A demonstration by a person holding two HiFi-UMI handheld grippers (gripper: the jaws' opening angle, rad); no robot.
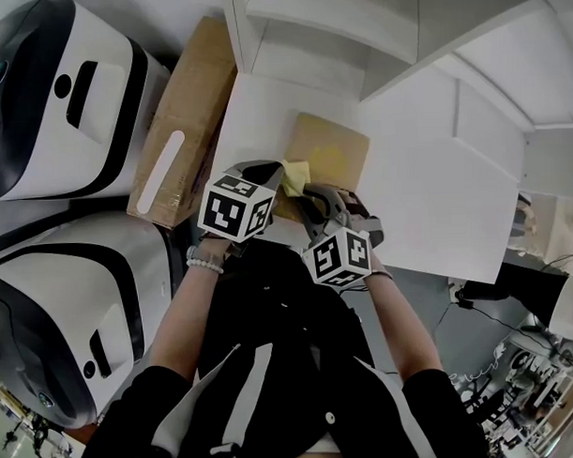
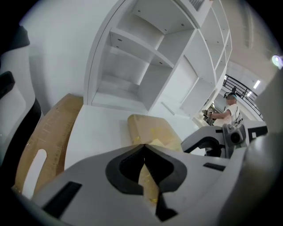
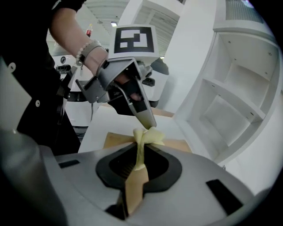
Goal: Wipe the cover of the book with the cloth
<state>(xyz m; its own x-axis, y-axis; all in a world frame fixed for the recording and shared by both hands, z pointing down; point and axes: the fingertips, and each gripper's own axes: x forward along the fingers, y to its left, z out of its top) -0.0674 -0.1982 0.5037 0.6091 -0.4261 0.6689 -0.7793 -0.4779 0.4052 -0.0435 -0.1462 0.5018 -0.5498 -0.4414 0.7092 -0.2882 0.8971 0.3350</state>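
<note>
Far left, a cardboard box [image 1: 182,119] leans against the surface [image 1: 435,190]. It's not part of the job.

My left gripper [image 2: 143,146] comes next, w/ jaws pressed together at the tips on a fold of the cloth [image 1: 296,173]. The right gripper view shows those tips on the top of the yellow bunch.

The cloth is small, pale yellow and bunched up between both grippers, just over the near left corner of the book [image 1: 331,156]. The book lies flat on the white surface, tan cover up, below the shelf [image 1: 355,33].

My right gripper [image 3: 139,145] has its jaws shut too, pinching a strip of the same cloth that runs down between them.

Handling, as I judge it:
- **Cloth:** Soft, limp and very light, so it'll crumple rather than push. Best to grip a thick fold near the middle so a flat pad drags on the cover.
- **Book:** Stiff, and prob. slides easily on the smooth surface. I'd free one gripper to pin a corner or the near edge and wipe w/ the other.
</note>
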